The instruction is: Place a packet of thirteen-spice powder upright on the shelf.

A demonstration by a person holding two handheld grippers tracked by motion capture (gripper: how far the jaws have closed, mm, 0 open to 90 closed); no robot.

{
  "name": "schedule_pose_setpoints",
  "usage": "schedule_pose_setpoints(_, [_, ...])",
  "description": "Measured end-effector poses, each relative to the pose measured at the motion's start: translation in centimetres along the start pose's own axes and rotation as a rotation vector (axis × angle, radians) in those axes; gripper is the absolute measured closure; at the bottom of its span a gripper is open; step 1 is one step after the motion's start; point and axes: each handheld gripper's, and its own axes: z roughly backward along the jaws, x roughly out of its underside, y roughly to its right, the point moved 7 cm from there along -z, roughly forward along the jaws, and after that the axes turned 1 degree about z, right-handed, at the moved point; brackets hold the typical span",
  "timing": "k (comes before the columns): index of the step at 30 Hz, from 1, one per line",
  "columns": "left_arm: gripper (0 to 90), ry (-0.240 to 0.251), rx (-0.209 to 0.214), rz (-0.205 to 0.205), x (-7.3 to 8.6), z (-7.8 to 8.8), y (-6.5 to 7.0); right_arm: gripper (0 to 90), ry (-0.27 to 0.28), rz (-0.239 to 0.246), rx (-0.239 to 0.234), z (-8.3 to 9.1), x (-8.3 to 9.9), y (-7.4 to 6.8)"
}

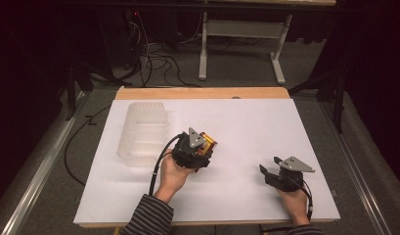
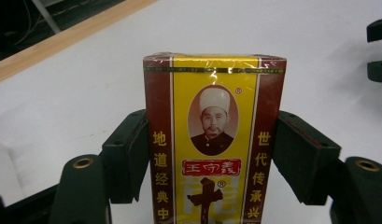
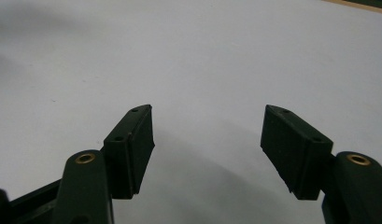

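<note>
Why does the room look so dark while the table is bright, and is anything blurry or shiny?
High view: light falls on the white table, the surroundings stay dark. Left gripper view: the box is sharp, with glare on its wrapped top edge. Right gripper view: soft shadows lie under the open right gripper; the far table blurs.

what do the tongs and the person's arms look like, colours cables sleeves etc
Both tongs are black. The left tongs and right tongs each carry a grey three-cornered plate on top and trail a black cable. Up close, the flat black pads sit on arms with brass-coloured rivets. The left sleeve is striped dark and light grey; the right cuff looks striped too.
</note>
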Motion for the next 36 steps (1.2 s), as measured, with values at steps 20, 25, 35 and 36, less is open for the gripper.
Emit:
schedule_pose_setpoints(20, [32.9,0.098,-0.083,0.108,-0.5,3.4,-3.8,35.3,0.003,0.006,-0.004,0.0,0.0,0.0])
schedule_pose_setpoints(25, [32.9,0.108,-0.097,0.116,-0.5,3.7,-4.4,35.2,0.006,0.006,-0.004,0.0,0.0,0.1])
schedule_pose_setpoints(35, [32.9,0.128,-0.145,0.111,-0.8,5.0,-5.7,35.2,0.008,0.008,-0.002,0.0,0.0,0.0])
schedule_pose_setpoints(36, [32.9,0.133,-0.147,0.116,-0.8,5.1,-5.8,35.2,0.008,0.007,-0.003,0.0,0.0,0.0])
